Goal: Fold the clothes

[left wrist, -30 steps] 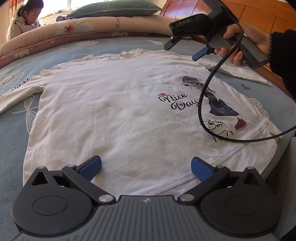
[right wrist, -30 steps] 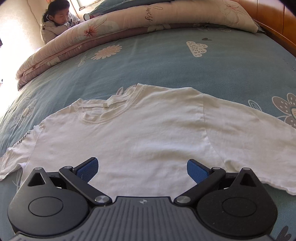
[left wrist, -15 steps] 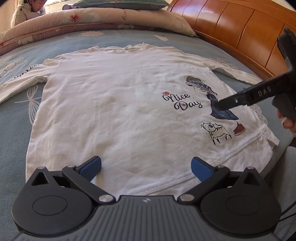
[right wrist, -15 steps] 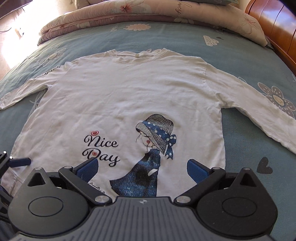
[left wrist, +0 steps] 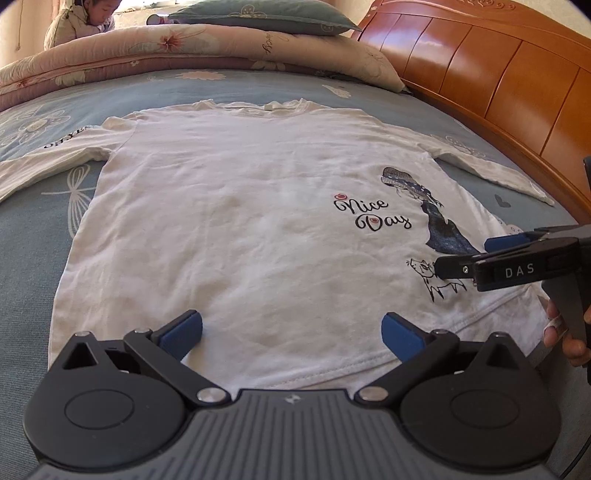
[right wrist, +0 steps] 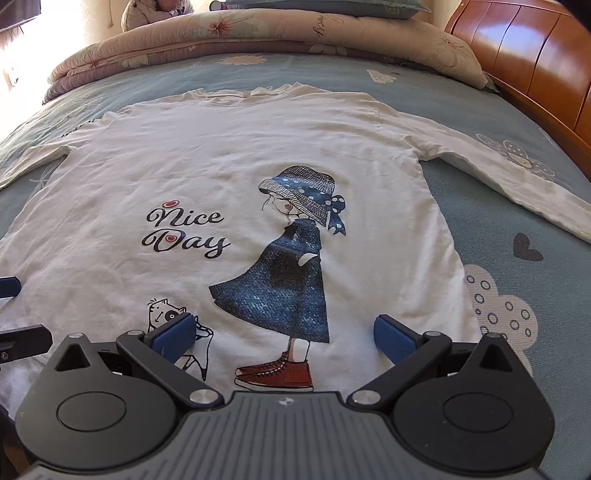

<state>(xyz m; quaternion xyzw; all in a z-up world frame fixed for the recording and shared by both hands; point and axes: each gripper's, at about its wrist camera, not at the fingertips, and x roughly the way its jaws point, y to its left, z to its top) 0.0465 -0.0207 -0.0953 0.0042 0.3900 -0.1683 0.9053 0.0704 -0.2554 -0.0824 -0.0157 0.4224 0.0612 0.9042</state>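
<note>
A white long-sleeved shirt (left wrist: 240,206) (right wrist: 229,162) lies flat and face up on the bed, sleeves spread to both sides, with a "Nice Day" print and a girl in a blue coat. My left gripper (left wrist: 291,332) hovers open over the hem near its left half, nothing between its blue pads. My right gripper (right wrist: 284,332) is open over the hem at the printed red shoes; in the left wrist view my right gripper (left wrist: 469,254) comes in from the right edge, held by a hand (left wrist: 565,336). Part of the left gripper (right wrist: 11,314) shows at the right wrist view's left edge.
The bed has a blue patterned sheet (left wrist: 33,236) (right wrist: 524,266). A rolled floral quilt (left wrist: 192,48) (right wrist: 258,33) and a pillow (left wrist: 266,14) lie at the far end. A wooden headboard (left wrist: 498,77) (right wrist: 528,55) runs along the right. A person (left wrist: 81,22) sits beyond the quilt.
The right gripper came back from the collar end to the hem and dropped low at the right. The left gripper shifted only slightly. Both stayed open.
</note>
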